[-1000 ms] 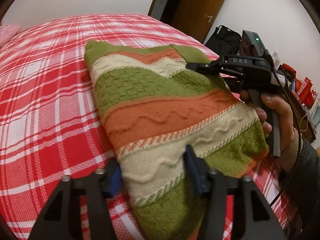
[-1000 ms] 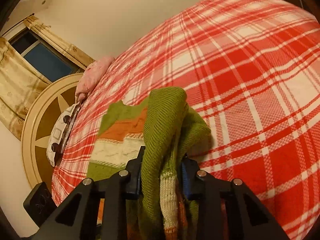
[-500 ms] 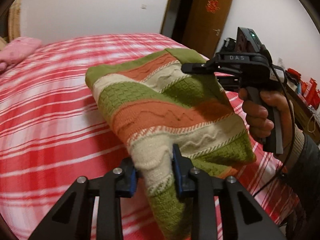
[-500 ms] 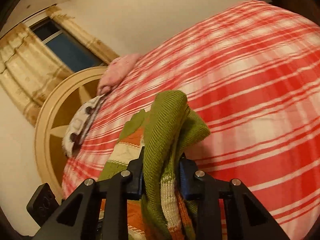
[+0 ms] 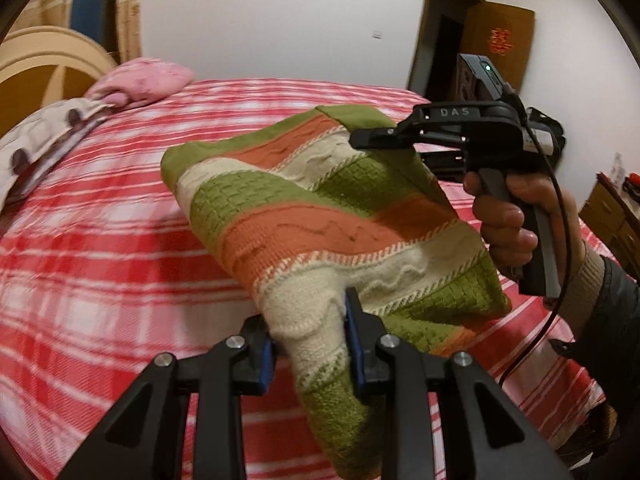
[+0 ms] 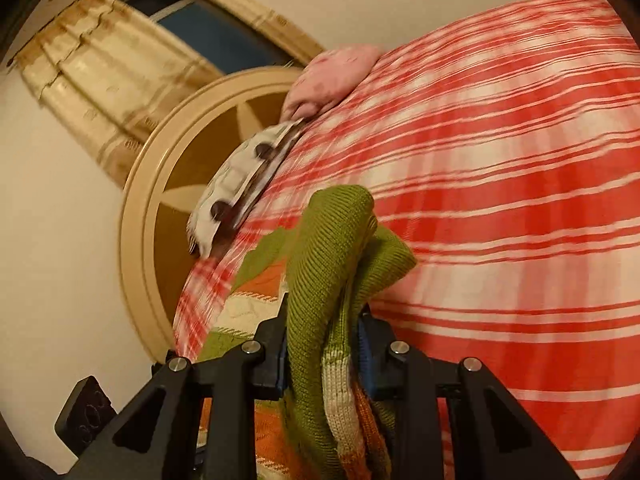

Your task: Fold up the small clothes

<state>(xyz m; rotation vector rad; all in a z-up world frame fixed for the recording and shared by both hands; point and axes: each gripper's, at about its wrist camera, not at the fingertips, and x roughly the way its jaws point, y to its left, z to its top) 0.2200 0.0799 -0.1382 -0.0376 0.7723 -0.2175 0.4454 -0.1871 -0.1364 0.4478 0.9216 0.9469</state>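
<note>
Bedroom with plain white walls (image 5: 260,20). Bed in a red plaid sheet (image 5: 100,240), rounded wood headboard (image 6: 148,208) at its head edge, pink pillow (image 5: 140,82) there too. Yellowish curtains (image 6: 104,80) flank a dark window (image 6: 224,36); brown door (image 5: 500,44) open.

A bed (image 5: 120,248) covered in a red-and-white plaid sheet (image 6: 520,208) fills both views. At its head, against a round-topped cream and brown headboard (image 6: 160,200), a pink pillow (image 5: 140,84) lies on the sheet, with a pale cloth dotted with dark spots (image 6: 236,184) lying just beside it near the bed's edge.
</note>
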